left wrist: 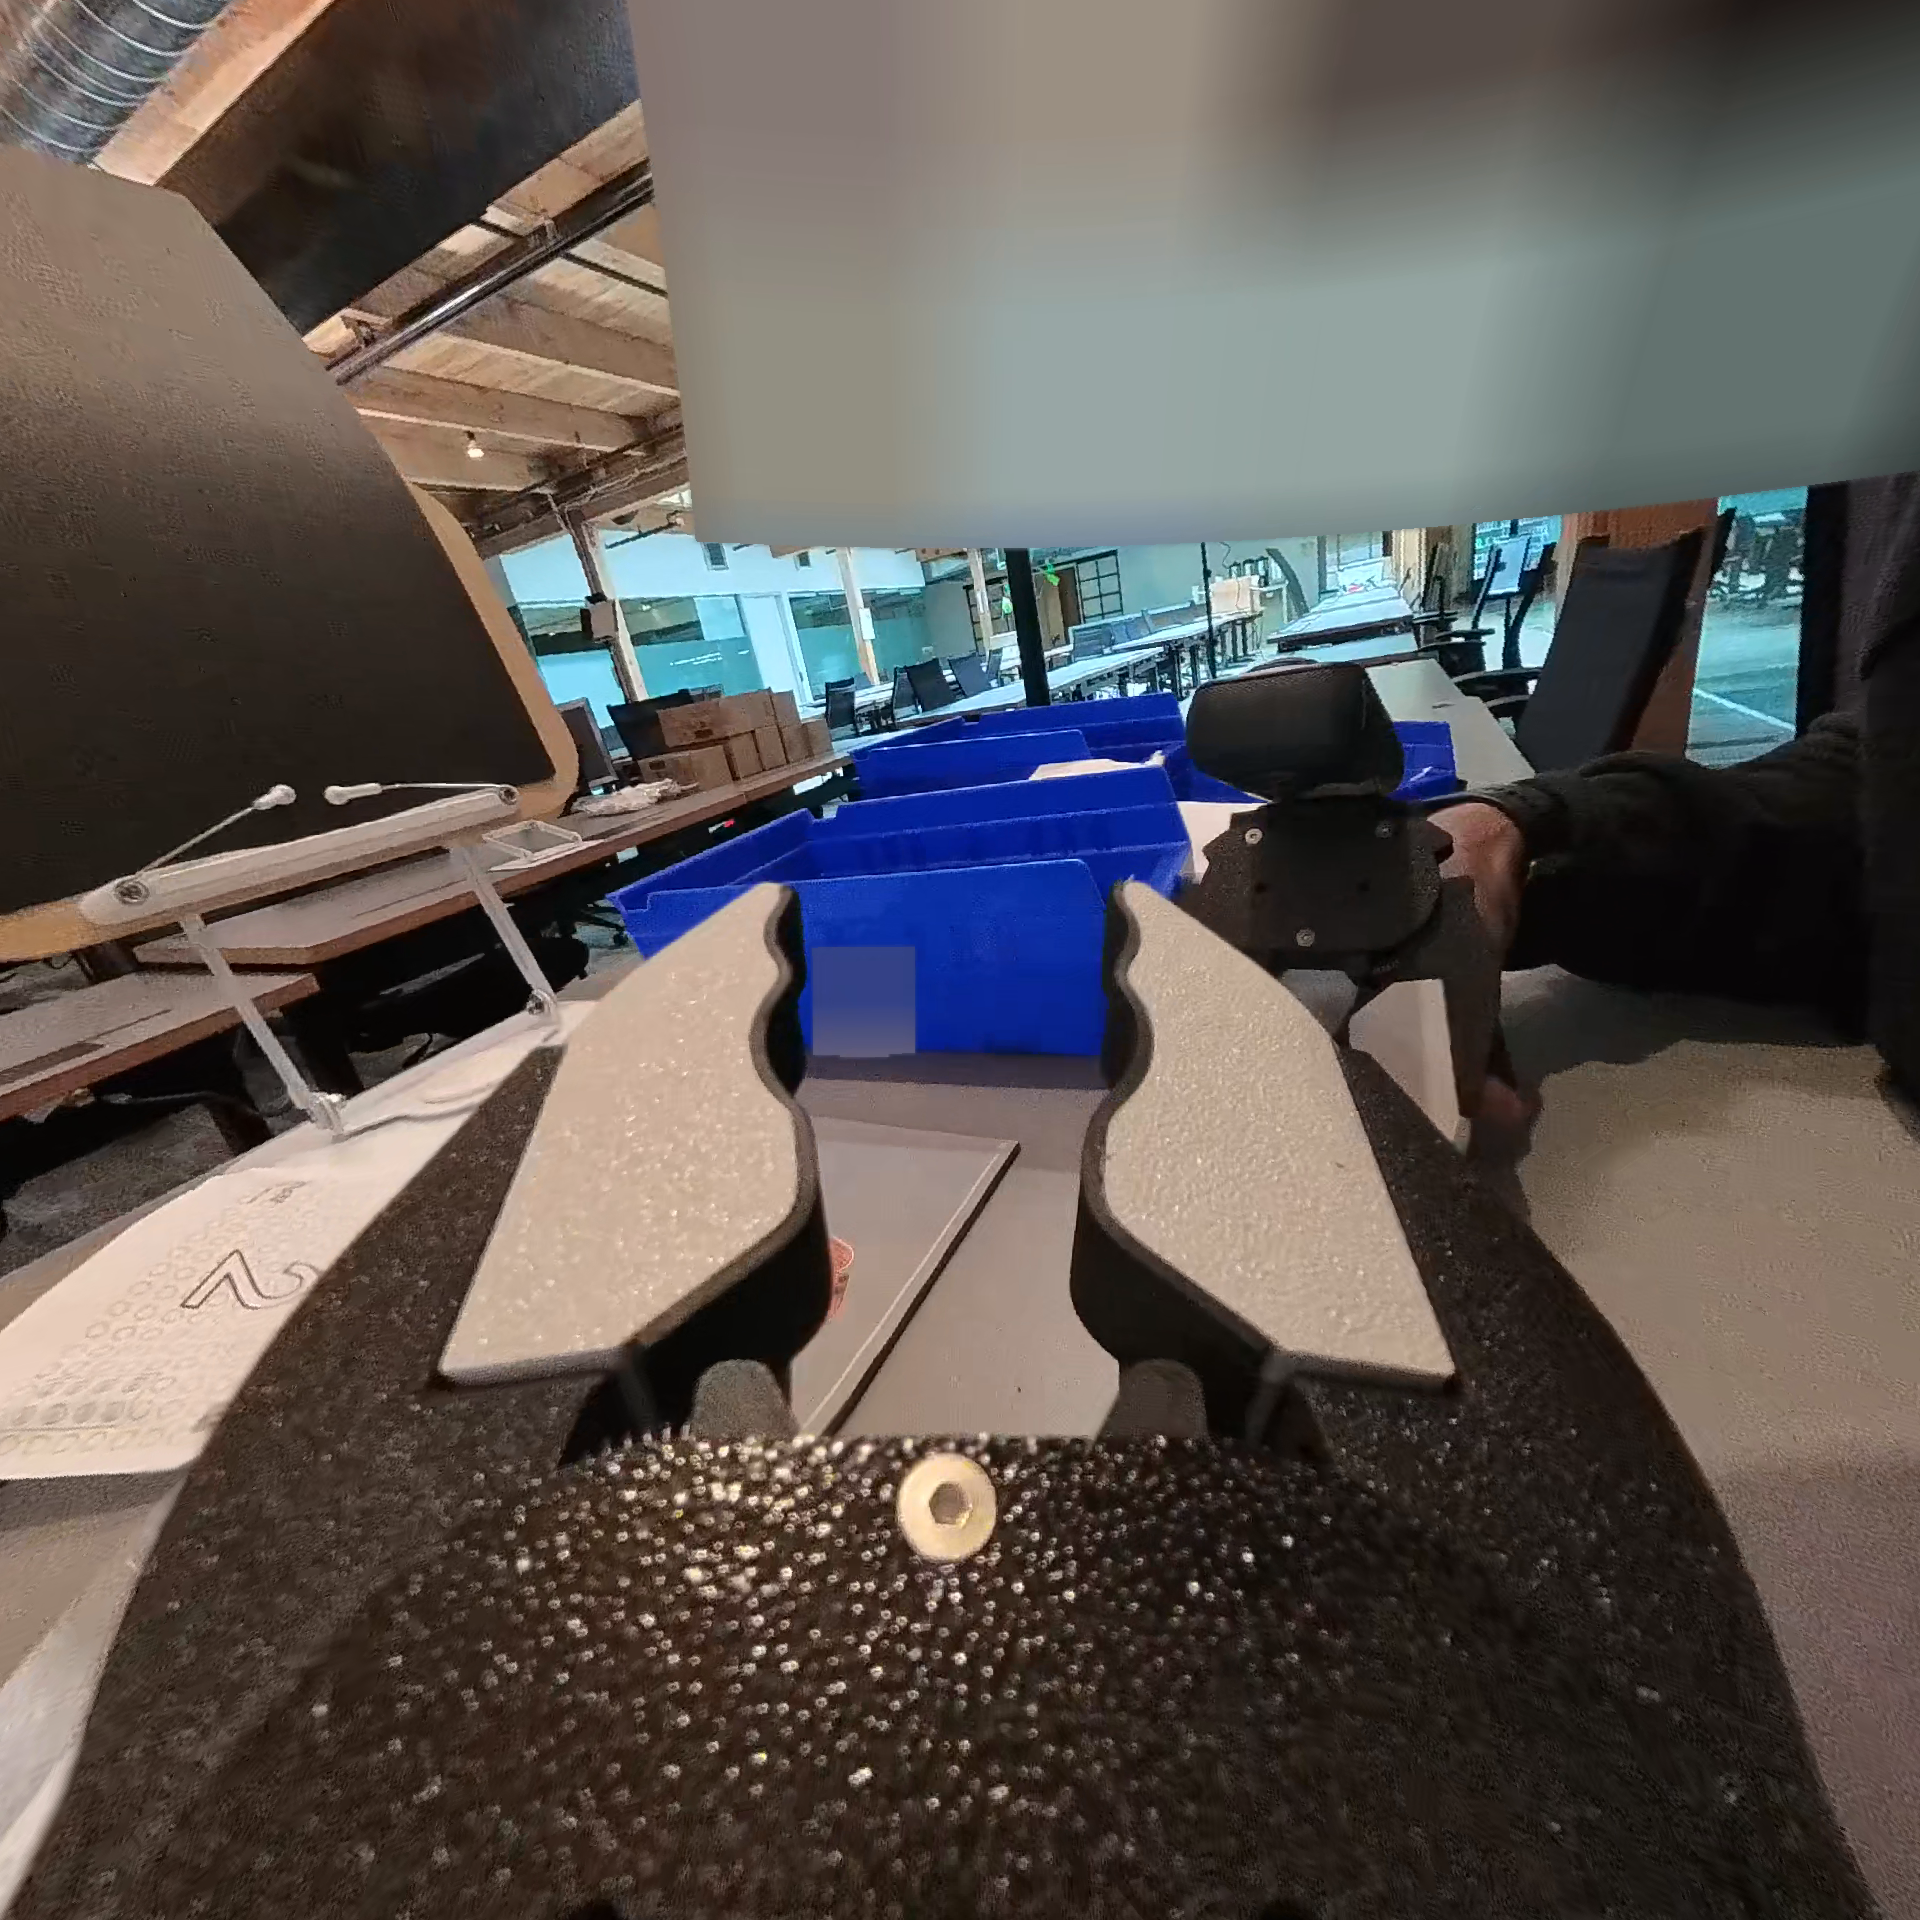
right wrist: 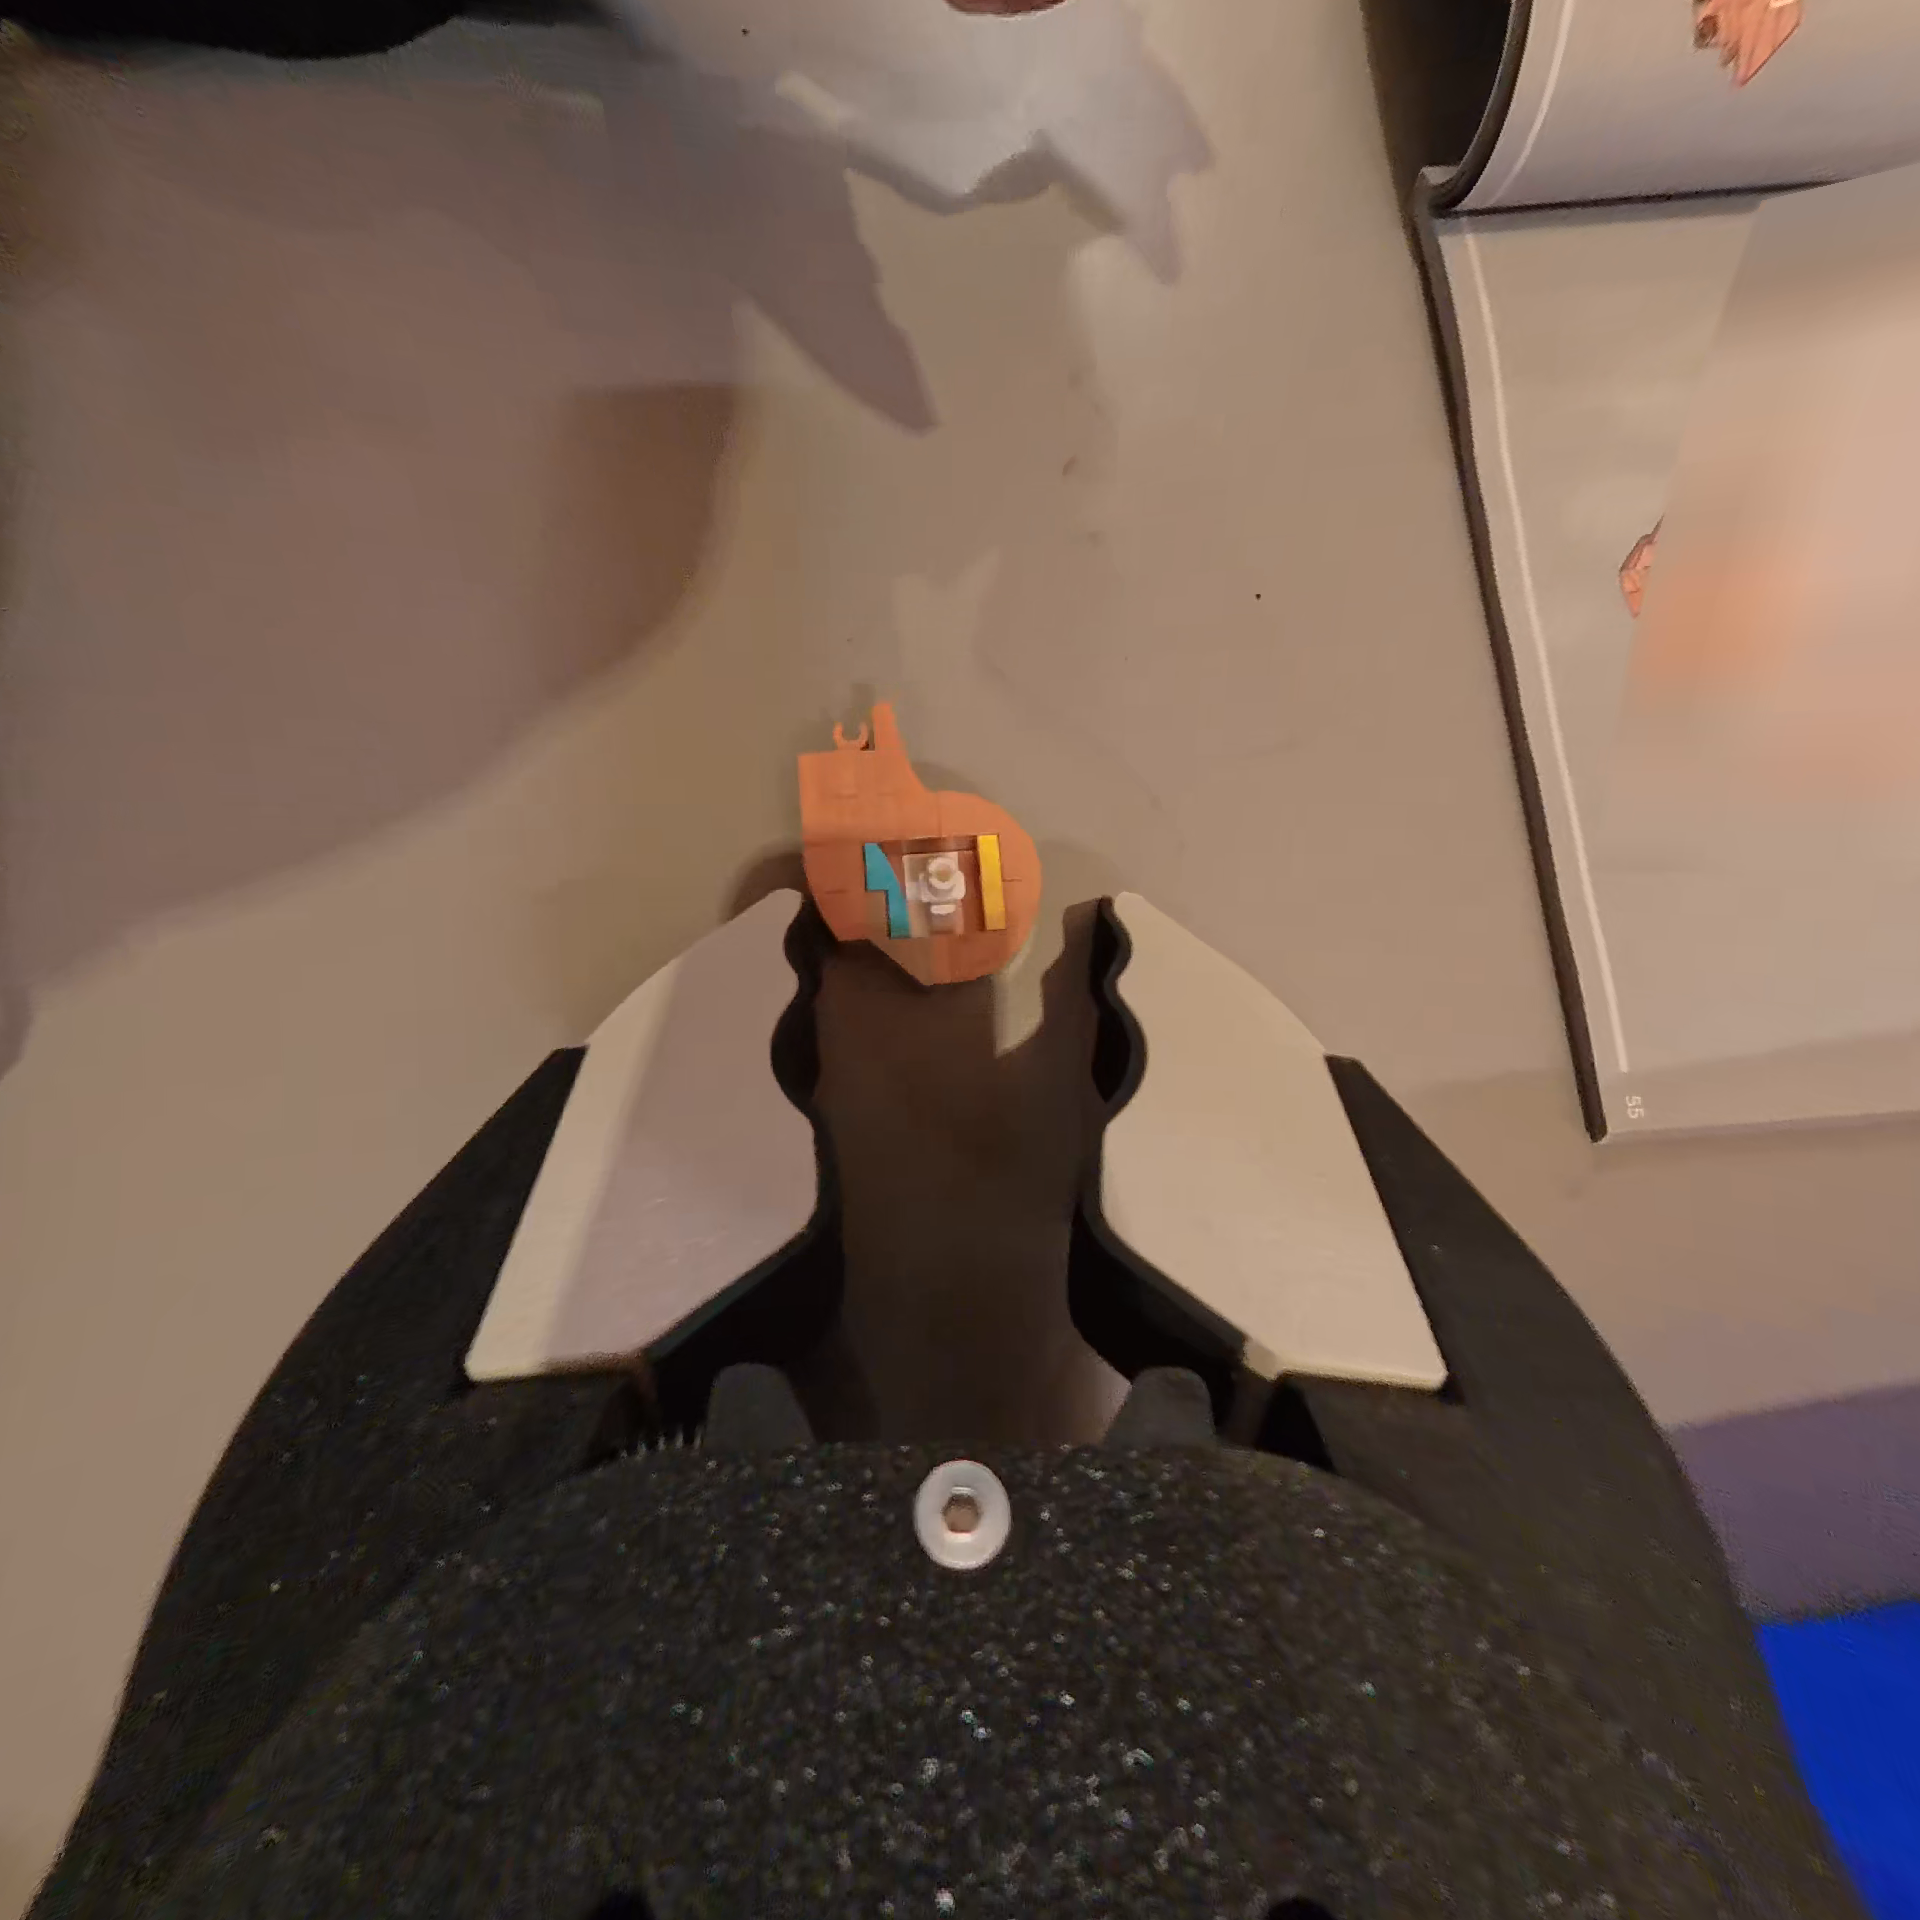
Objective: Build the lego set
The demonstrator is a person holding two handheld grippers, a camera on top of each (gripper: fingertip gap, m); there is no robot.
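A small orange brick-built piece [right wrist: 914, 862] with a teal, a white and a yellow part lies on the beige table [right wrist: 416, 727]. My right gripper [right wrist: 945, 914] points down over it and is open. The piece sits at my fingertips, close to the left one, with a gap to the right one. The right gripper also shows in the left wrist view [left wrist: 1340, 883], held by a person's hand [left wrist: 1486, 862]. My left gripper [left wrist: 954, 904] is open with nothing between its fingers, low over the table, facing a blue bin [left wrist: 1018, 987].
More blue bins [left wrist: 987, 758] stand behind the first. A grey booklet page [left wrist: 904, 1216] lies under the left fingers; an open booklet [right wrist: 1662, 623] lies right of the piece. A printed sheet [left wrist: 135, 1340] and a clear stand with a white bar [left wrist: 312, 852] are at the left. Across from one pair of fingers to the other is roughly 15 centimetres.
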